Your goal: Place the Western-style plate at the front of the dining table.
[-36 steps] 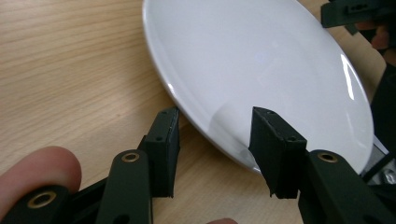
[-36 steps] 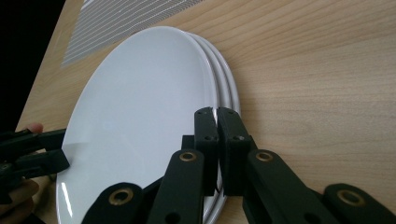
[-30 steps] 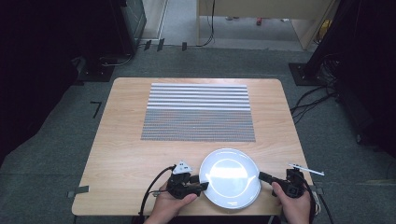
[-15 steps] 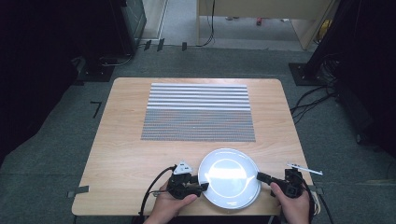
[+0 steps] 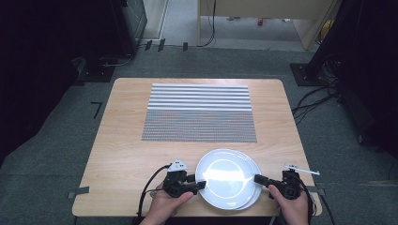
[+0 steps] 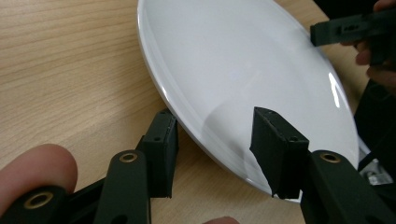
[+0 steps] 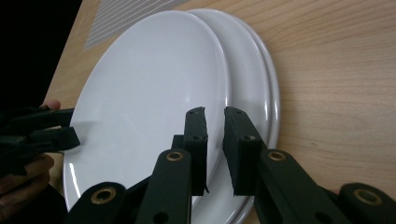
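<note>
High view: the plate stack (image 5: 228,177) lies at the lower centre of the desk (image 5: 122,154).

Left gripper view: your left tongs (image 6: 217,140) straddle the top plate (image 6: 243,70) rim, apart (no clamp yet).

Right gripper view: your right tongs (image 7: 215,121) pinch that rim.

Next, close the left tongs, then lift level.

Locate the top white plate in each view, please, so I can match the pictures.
High view: top plate at the table's near edge, centre-right.
Left gripper view: centre to upper right.
Right gripper view: left of centre.
Shared landmark: the wooden table.
</note>
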`<state>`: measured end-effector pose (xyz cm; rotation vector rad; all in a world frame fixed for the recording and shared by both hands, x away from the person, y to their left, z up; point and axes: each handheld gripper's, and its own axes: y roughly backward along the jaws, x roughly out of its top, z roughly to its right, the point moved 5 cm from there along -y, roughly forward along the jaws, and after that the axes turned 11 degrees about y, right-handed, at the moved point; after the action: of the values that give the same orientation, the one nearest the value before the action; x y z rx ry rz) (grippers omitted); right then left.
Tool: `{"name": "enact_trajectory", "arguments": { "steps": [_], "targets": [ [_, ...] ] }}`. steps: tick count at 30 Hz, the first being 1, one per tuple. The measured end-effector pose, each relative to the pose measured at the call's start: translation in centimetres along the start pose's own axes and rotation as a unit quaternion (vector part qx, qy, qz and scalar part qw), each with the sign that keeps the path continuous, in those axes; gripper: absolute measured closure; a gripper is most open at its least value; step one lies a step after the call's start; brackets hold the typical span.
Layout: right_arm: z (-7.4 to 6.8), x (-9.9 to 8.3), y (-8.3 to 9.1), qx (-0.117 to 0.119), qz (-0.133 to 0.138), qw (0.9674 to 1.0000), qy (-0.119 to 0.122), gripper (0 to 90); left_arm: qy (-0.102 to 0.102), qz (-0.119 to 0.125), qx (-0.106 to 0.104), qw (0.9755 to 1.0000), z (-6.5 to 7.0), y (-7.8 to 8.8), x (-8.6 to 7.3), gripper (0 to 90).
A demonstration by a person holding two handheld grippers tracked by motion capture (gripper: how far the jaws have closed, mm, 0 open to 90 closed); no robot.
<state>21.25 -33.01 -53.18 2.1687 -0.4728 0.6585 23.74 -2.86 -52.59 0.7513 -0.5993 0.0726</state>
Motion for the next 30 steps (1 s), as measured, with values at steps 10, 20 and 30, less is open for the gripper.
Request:
{"name": "enact_trajectory", "arguments": {
  "steps": [10, 20, 30],
  "targets": [
    [-1.1, -0.4, -1.0, 0.022, -0.02, 0.9994, 0.016, 79.9, 0.052, -0.001, -0.012, 0.9986, -1.8, 1.2, 0.7, 64.5],
    [-0.8, -0.4, -1.4, 0.008, -0.021, 0.9997, 0.005, 80.6, 0.071, -0.004, -0.021, 0.9973, -2.3, 1.5, 0.9, 64.9],
    [-0.9, -0.3, -1.8, 0.01, -0.03, 0.9994, -0.015, 81.4, 0.073, -0.011, -0.045, 0.9963, -2.3, 1.4, 0.9, 72.1]
  ]
}}
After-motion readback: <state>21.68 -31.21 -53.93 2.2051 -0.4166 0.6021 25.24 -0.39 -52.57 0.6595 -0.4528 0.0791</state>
